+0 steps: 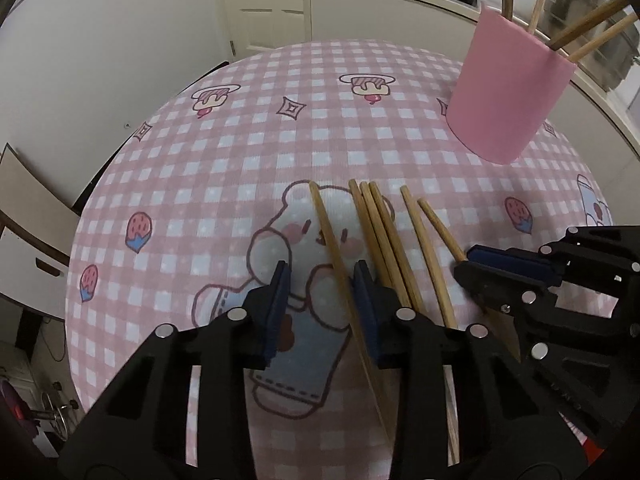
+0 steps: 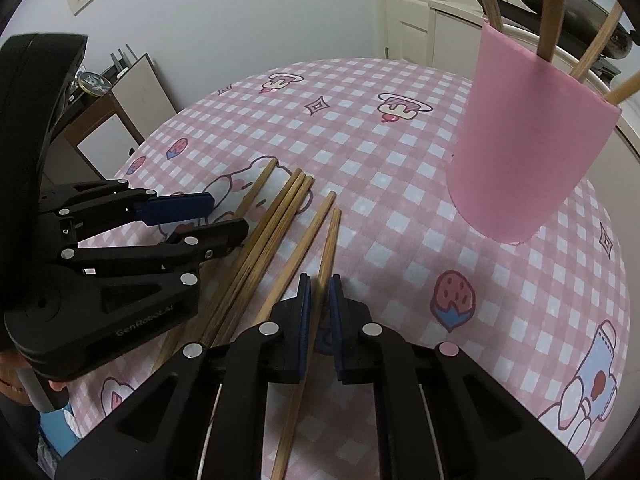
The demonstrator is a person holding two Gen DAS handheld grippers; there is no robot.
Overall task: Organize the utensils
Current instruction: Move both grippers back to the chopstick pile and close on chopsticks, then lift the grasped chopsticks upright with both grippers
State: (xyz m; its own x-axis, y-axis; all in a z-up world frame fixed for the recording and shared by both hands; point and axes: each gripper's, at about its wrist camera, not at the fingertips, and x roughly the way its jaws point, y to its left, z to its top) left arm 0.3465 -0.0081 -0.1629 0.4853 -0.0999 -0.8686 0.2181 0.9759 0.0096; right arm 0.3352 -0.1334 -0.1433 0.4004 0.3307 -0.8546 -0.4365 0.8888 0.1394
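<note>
Chopsticks [image 1: 384, 236] before holder [image 1: 504, 92]

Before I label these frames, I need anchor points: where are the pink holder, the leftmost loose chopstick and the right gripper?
Pink cylindrical utensil holder [image 2: 524, 152]: right wrist view, middle of its side wall.
Leftmost loose wooden chopstick [image 1: 326, 224]: left wrist view, upper shaft.
Right gripper [image 2: 319, 312]: right wrist view, midway between its fingertips.

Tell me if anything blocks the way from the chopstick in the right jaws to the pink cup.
Nothing visible does. The right gripper straddles the rightmost chopstick, and only bare checked tablecloth lies between it and the pink cup. The other chopsticks and the left gripper sit to its left, away from that path.
</note>
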